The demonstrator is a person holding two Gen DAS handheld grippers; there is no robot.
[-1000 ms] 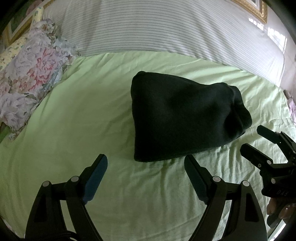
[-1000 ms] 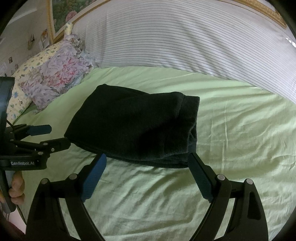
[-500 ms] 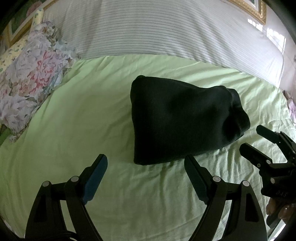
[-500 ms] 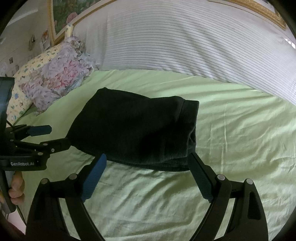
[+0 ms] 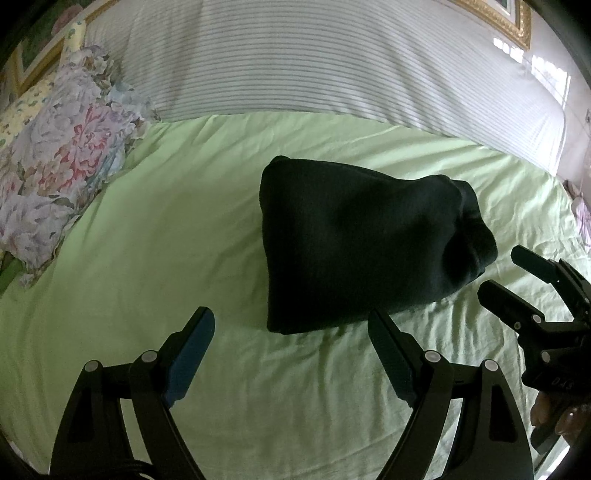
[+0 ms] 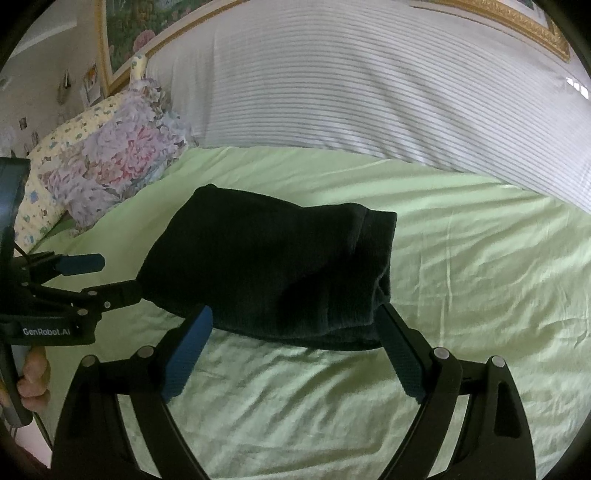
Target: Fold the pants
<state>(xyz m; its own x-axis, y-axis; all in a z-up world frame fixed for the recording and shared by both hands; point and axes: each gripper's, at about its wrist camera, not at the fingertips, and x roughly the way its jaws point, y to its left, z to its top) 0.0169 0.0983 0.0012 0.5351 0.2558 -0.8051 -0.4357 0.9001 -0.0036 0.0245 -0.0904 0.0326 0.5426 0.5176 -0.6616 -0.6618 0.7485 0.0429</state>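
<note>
The black pants (image 5: 365,243) lie folded into a compact bundle on the green bed sheet (image 5: 147,258); they also show in the right wrist view (image 6: 273,266). My left gripper (image 5: 290,321) is open and empty, just short of the bundle's near edge. My right gripper (image 6: 295,317) is open and empty, its fingertips at the bundle's near edge. The right gripper also shows at the right of the left wrist view (image 5: 517,273), and the left gripper at the left of the right wrist view (image 6: 110,275).
A floral pillow (image 5: 55,177) lies at the far left of the bed. A striped white pillow or bolster (image 5: 332,62) runs along the back. Gold picture frames (image 6: 517,26) hang on the wall behind.
Both grippers have drawn back and lifted slightly from the folded pants, which now sit a little lower in both views. The pants have not moved.
</note>
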